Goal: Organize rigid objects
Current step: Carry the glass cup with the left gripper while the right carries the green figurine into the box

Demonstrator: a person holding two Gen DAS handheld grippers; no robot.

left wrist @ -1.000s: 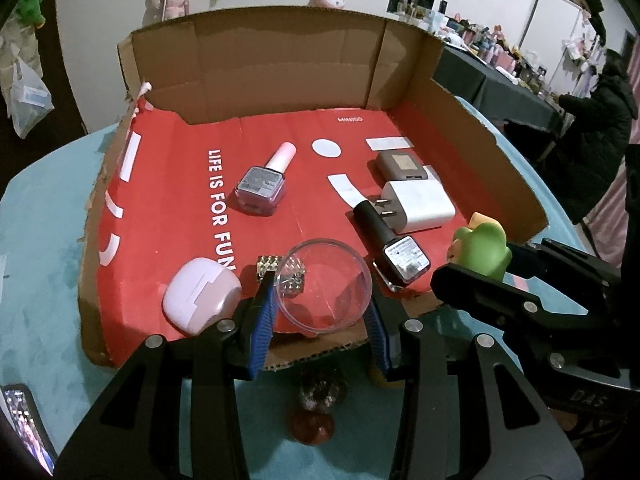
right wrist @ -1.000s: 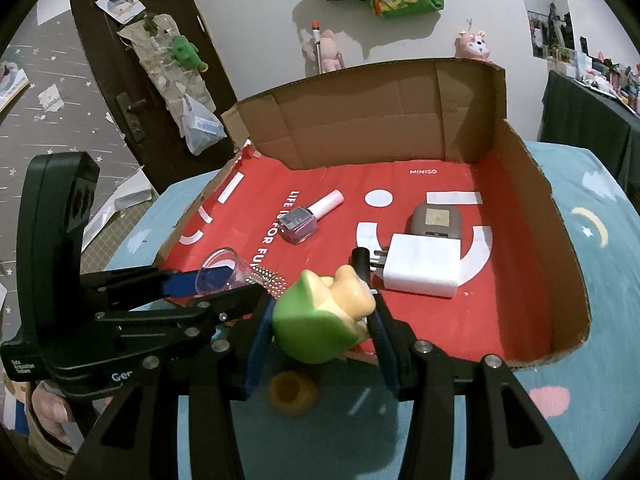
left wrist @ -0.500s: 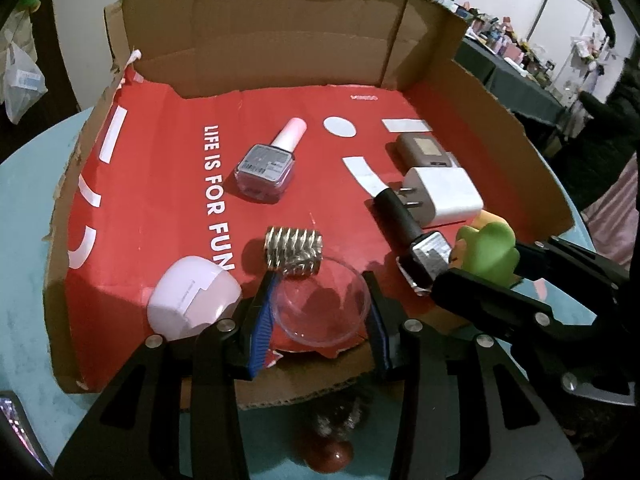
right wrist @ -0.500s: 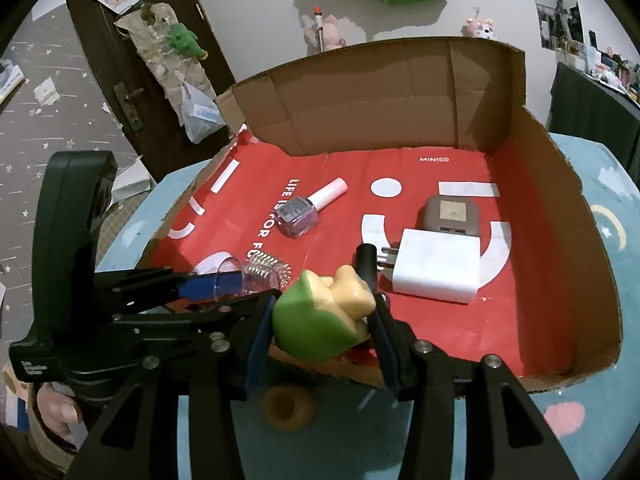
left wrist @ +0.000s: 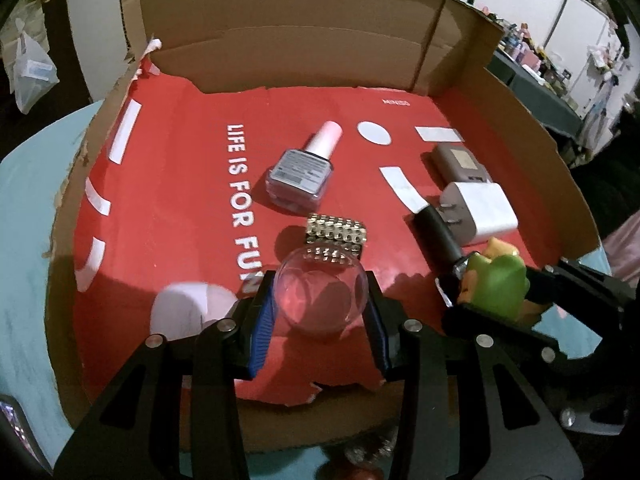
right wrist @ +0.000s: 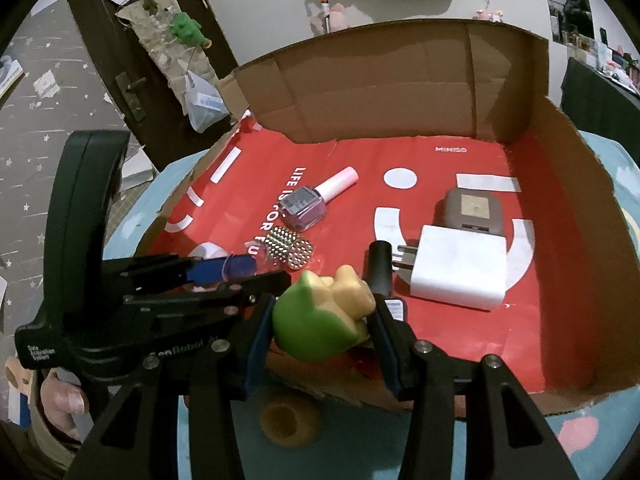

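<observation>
My left gripper (left wrist: 320, 320) is shut on a clear glass cup (left wrist: 322, 300) and holds it over the near part of the cardboard box (left wrist: 304, 44) with the red floor. My right gripper (right wrist: 320, 328) is shut on a green and yellow toy figure (right wrist: 320, 324) at the box's near edge; the toy also shows in the left wrist view (left wrist: 494, 286). Inside the box lie a nail polish bottle (left wrist: 304, 172), a studded silver piece (left wrist: 335, 232), a white charger (left wrist: 478, 212), a brown device (left wrist: 460, 160), a black-handled item (left wrist: 438, 236) and a white-pink case (left wrist: 192, 312).
The box stands on a teal cloth (right wrist: 592, 436). A small tan ring-shaped object (right wrist: 286, 420) lies on the cloth below my right gripper. A reddish round object (left wrist: 360, 472) lies below my left gripper. The box walls stand high at the back and right.
Both grippers have moved forward over the box's near edge, each still holding its object. The cup now hangs just behind the studded piece.
</observation>
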